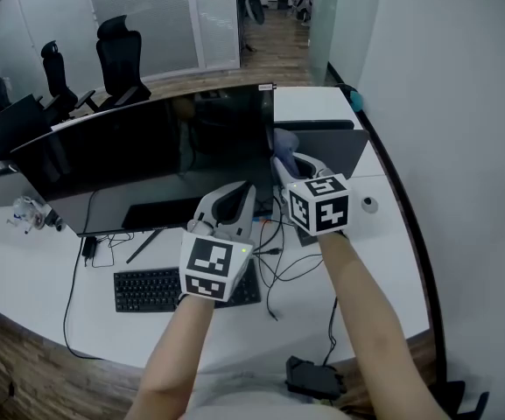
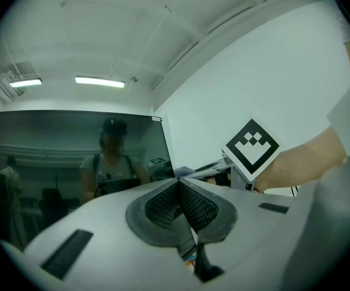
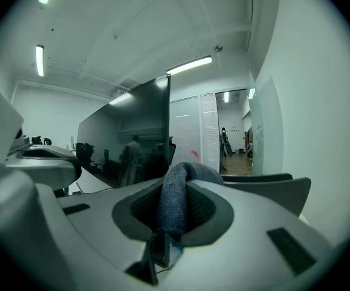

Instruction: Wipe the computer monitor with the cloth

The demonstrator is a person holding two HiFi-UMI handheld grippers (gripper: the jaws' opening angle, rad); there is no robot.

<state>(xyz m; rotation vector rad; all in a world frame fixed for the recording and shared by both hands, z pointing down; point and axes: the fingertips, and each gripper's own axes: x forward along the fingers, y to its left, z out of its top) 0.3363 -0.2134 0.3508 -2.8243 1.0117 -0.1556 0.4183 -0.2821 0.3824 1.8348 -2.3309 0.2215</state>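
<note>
Risk: the cloth [image 3: 176, 202], pinched as a narrow fold, may slip under wiping pressure and let bare jaws scrape the monitor [image 1: 147, 151] standing on the desk [image 1: 383, 226]. Right gripper [image 3: 184, 177]: jaws clenched on the cloth, near the screen's right edge; contact with the glass cannot be told. Left gripper [image 2: 178, 183]: jaws pressed together on nothing, held before the screen's lower part.

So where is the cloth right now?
In the right gripper view, the cloth is clamped in the right gripper, just beside the right edge of the monitor.
</note>
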